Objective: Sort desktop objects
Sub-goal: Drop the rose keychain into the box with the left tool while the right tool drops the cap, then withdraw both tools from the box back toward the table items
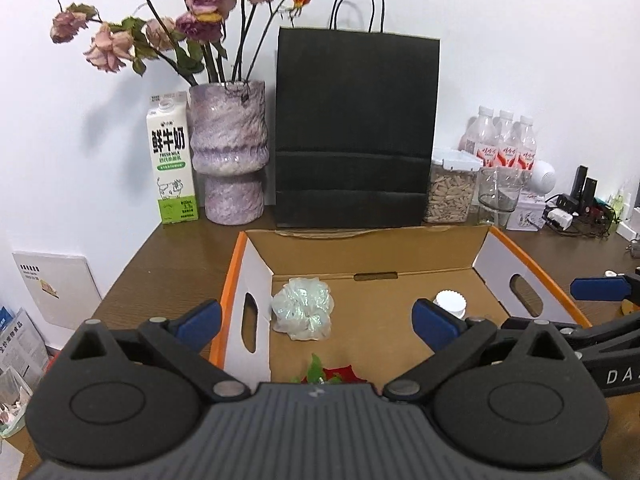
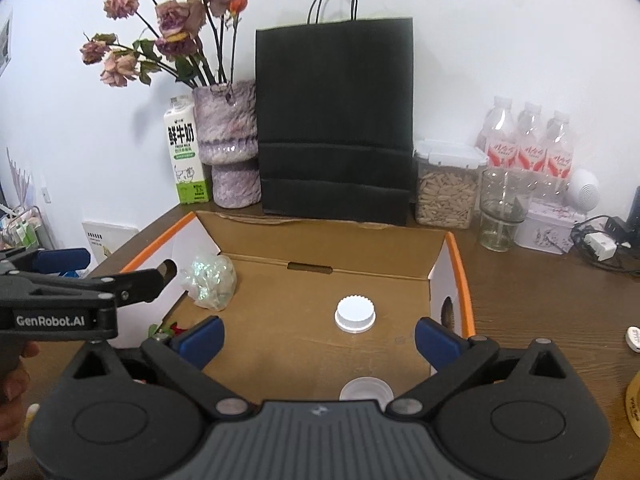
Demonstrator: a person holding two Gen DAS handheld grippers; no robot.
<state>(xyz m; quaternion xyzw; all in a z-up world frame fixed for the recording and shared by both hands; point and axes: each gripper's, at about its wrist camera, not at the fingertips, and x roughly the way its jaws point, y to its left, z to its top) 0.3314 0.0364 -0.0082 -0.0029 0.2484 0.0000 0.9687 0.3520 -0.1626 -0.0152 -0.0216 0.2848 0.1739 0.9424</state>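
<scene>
An open cardboard box (image 1: pixel 376 258) (image 2: pixel 340 232) with orange rims sits on the brown desk. Inside lie a crumpled iridescent plastic wad (image 1: pixel 303 309) (image 2: pixel 210 282), a white ribbed cap (image 1: pixel 451 303) (image 2: pixel 355 314), a red and green item (image 1: pixel 332 374) (image 2: pixel 168 330) and a translucent cap (image 2: pixel 366 390). My left gripper (image 1: pixel 316 320) is open and empty above the box's left side. My right gripper (image 2: pixel 318 340) is open and empty above the box's near right part. The left gripper shows at the left of the right wrist view, and the right gripper at the right edge of the left wrist view.
Along the back wall stand a milk carton (image 1: pixel 173 160), a purple vase of dried roses (image 1: pixel 230 152), a black paper bag (image 1: pixel 354 128), a seed jar (image 1: pixel 450 188), a glass (image 1: pixel 500 194), bottles (image 1: pixel 504 140) and chargers (image 1: pixel 576 204). A small white item (image 2: pixel 634 338) lies right.
</scene>
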